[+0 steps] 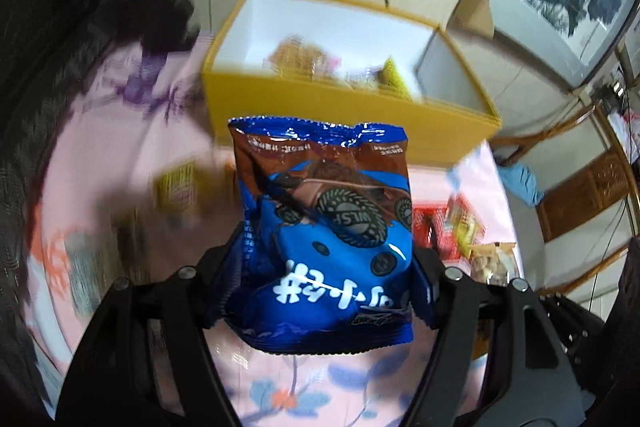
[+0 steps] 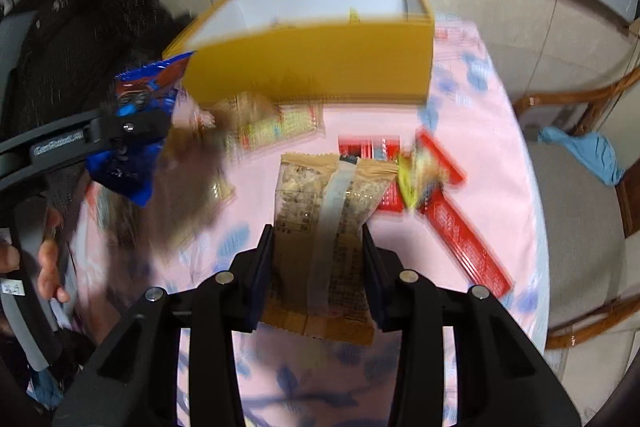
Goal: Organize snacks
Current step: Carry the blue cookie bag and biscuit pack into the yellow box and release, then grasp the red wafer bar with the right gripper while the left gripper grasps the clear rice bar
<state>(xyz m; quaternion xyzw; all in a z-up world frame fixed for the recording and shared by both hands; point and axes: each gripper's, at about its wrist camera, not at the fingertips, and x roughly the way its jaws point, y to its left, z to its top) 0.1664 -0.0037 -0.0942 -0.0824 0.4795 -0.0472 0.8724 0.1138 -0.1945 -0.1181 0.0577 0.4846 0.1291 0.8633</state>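
My left gripper (image 1: 320,259) is shut on a blue cookie packet (image 1: 324,227) and holds it above the pink tablecloth, in front of the yellow box (image 1: 320,107). It also shows in the right wrist view (image 2: 128,131), left of the box (image 2: 312,67). My right gripper (image 2: 318,247) is shut on a tan snack packet (image 2: 324,227) with a clear window, held over the table. The box has a white inside and holds several snacks (image 1: 296,59).
Loose snacks lie on the pink flowered tablecloth (image 2: 480,147): red packets (image 2: 460,227), a yellow-green packet (image 2: 280,127), a brown packet (image 2: 192,195). A wooden chair (image 2: 580,207) with a blue cloth stands right of the table. A dark chair stands to the left.
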